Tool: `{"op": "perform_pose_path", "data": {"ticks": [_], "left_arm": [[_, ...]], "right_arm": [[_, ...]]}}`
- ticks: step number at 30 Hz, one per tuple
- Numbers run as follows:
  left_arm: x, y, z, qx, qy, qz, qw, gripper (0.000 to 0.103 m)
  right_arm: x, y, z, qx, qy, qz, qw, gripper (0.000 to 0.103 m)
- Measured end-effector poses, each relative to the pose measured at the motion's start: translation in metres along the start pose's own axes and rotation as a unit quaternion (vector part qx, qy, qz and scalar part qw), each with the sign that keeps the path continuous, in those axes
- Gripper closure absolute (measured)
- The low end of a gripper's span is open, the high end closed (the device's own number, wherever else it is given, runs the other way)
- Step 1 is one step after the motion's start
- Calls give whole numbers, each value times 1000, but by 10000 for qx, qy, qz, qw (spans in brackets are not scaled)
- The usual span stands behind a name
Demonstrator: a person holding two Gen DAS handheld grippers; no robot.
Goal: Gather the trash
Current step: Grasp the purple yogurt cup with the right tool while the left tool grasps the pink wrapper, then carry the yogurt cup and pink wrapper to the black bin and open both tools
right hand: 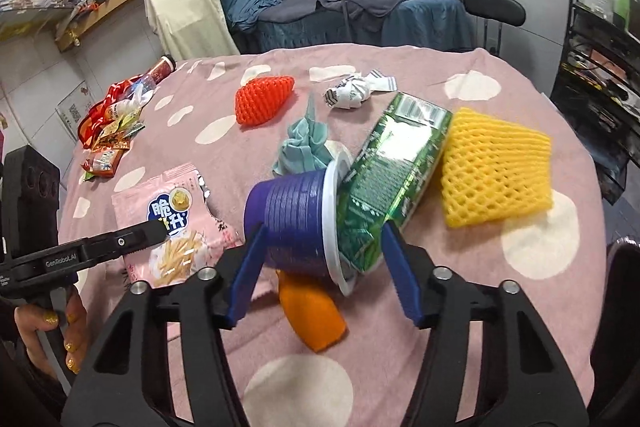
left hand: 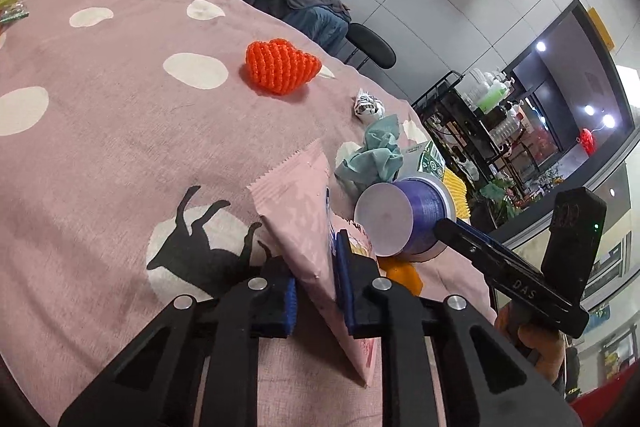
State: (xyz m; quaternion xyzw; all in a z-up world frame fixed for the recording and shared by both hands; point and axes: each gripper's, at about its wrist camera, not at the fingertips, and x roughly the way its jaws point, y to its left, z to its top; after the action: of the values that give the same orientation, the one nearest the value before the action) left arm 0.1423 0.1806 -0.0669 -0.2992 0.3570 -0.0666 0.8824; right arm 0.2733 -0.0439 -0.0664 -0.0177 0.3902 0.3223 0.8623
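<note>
Left gripper [left hand: 314, 291] pinched on the pink snack bag [left hand: 298, 215] at its near edge; light, crinkly film, slips easily, so hold the sealed seam. Right gripper [right hand: 320, 267] fingers apart, straddling the purple cup [right hand: 290, 223] and crushed green carton [right hand: 384, 183] on the pink dotted cloth [right hand: 500, 307]. Cup looks stiff but light: take it across the ribbed wall. Orange peel [right hand: 316, 319] under it. Farther: teal tissue [right hand: 306, 143], yellow foam net [right hand: 496, 167], red foam net [right hand: 262, 99], crumpled paper [right hand: 352, 91]; wrapper pile [right hand: 112, 131] far left.

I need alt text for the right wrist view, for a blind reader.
The right hand-held gripper straddles a purple cup and green carton on a pink dotted cloth; yellow foam net lies right, pink snack bag left.
</note>
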Motion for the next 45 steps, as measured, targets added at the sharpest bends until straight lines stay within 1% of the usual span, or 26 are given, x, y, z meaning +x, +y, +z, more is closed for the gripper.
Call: {"op": "perform_pose_path", "data": {"ticks": [1, 3, 5, 7, 8, 10, 17, 22, 28, 33, 36, 40, 45], "left_arm": [[0, -2, 1, 47, -8, -5, 10000, 91], [0, -9, 3, 174, -35, 10, 9998, 93], [-2, -15, 4, 306, -101, 33, 9995, 93], [-4, -22, 5, 423, -159, 69, 9990, 94], [-5, -24, 5, 448, -178, 68, 9988, 94], [-8, -26, 5, 468, -207, 45, 9987, 95], [-28, -47, 5, 730, -482, 56, 9962, 96], [-39, -64, 4, 893, -616, -30, 9941, 97], [-45, -83, 0, 1080, -706, -144, 9915, 97], [-43, -98, -4, 1234, -679, -251, 9897, 97], [-37, -111, -8, 1336, -621, -350, 9885, 97], [-23, -129, -13, 1505, -481, -496, 9862, 97], [-8, -157, -21, 1742, -314, -696, 9817, 97]], "right_arm": [[4, 0, 3, -15, 41, 26, 10000, 56], [9, 1, 7, -31, 103, 198, 9997, 63], [10, 4, 8, -61, 117, 342, 9993, 83], [9, 8, 6, -116, 137, 416, 9990, 88], [7, 10, 5, -102, 150, 519, 9985, 92], [4, 12, 3, -10, 146, 770, 9969, 96], [-31, 28, -5, -26, -190, 1080, 9940, 96], [-61, 36, -13, -92, -488, 1048, 9932, 96], [-94, 26, -25, 47, -781, 969, 9922, 96], [-122, 13, -36, 165, -1081, 632, 9920, 96], [-141, -1, -45, 307, -1247, 360, 9911, 96], [-159, -22, -55, 565, -1373, 71, 9889, 96], [-180, -62, -74, 1023, -1479, -344, 9831, 96]]}}
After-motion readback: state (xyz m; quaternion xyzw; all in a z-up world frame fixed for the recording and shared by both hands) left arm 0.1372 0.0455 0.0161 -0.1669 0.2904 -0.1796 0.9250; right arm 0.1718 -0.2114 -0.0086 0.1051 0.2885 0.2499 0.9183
